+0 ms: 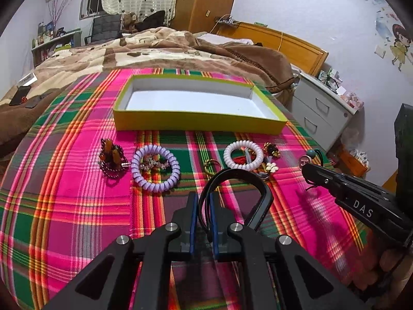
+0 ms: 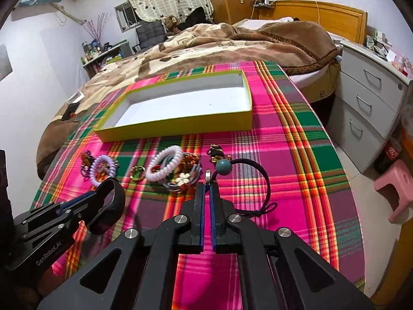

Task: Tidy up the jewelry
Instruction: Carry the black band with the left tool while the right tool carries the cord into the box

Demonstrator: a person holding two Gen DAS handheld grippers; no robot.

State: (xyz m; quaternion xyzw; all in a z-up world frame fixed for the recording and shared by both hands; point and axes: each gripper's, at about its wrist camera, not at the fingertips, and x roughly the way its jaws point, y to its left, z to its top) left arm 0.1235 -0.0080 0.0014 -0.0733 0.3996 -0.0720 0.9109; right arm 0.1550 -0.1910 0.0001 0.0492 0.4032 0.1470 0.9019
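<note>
My left gripper (image 1: 203,197) is shut on a wide black band (image 1: 263,193), lifted a little above the plaid cloth; the right wrist view shows this gripper (image 2: 95,193) and band (image 2: 117,199) at the lower left. My right gripper (image 2: 206,186) is shut on a black hair tie (image 2: 265,180) with a teal bead (image 2: 223,168) and a round metal charm. An open yellow-green box (image 1: 198,121) with a white, bare inside lies beyond both. Between box and grippers lie a purple spiral tie (image 1: 155,168), a white spiral tie (image 1: 244,155), a dark bead bracelet (image 1: 113,160) and a gold ring (image 1: 211,165).
The pink and green plaid cloth (image 1: 77,206) covers the work surface, which drops off at the right. A bed with a brown blanket (image 1: 155,49) lies behind it. White drawers (image 2: 366,108) and a pink stool (image 2: 395,180) stand on the right.
</note>
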